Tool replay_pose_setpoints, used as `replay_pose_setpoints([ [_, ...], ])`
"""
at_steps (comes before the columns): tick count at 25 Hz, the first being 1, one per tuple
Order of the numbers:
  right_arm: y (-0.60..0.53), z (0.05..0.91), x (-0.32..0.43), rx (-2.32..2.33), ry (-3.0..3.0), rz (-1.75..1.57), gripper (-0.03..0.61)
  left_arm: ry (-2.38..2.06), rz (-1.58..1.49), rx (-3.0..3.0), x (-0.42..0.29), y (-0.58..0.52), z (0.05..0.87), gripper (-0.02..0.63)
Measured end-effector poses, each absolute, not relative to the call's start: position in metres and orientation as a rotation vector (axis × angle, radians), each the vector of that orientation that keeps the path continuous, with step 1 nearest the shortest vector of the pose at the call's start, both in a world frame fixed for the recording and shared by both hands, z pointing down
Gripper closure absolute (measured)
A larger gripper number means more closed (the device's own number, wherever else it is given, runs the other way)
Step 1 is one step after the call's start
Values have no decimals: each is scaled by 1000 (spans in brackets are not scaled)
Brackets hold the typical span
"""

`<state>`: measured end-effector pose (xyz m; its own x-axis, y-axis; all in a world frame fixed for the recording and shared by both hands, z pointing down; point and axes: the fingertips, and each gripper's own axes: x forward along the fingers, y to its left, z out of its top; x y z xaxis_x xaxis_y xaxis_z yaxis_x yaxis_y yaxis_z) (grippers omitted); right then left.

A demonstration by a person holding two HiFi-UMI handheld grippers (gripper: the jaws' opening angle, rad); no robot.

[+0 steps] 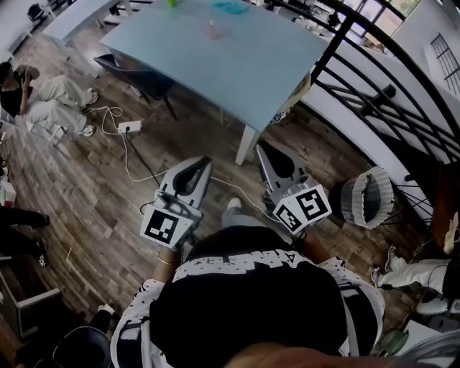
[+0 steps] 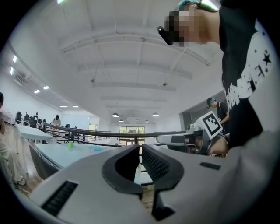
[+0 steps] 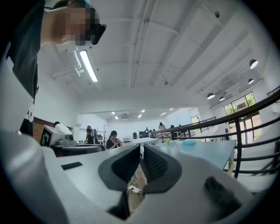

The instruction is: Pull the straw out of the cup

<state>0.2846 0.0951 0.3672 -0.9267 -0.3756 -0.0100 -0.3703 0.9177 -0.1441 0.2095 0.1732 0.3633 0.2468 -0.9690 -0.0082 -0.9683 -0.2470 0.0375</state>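
Far across the pale blue table stands a small clear cup with a thin straw rising from it; it is tiny in the head view. Both grippers hang close to my body over the wooden floor, well short of the table. My left gripper points up toward the table, jaws together with nothing between them. My right gripper is beside it, also shut and empty. The right gripper's marker cube shows in the left gripper view.
A green cup and a blue object sit at the table's far edge. A dark chair stands at its left. A power strip and cable lie on the floor. A black railing and a wire basket are to the right, and a seated person to the left.
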Motion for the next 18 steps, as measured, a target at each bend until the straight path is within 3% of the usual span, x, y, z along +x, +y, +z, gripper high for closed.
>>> replay_pose_setpoints([
  [18, 38, 363, 262, -561, 3027, -221, 551, -1944, -3, 2457, 185, 114, 355, 588],
])
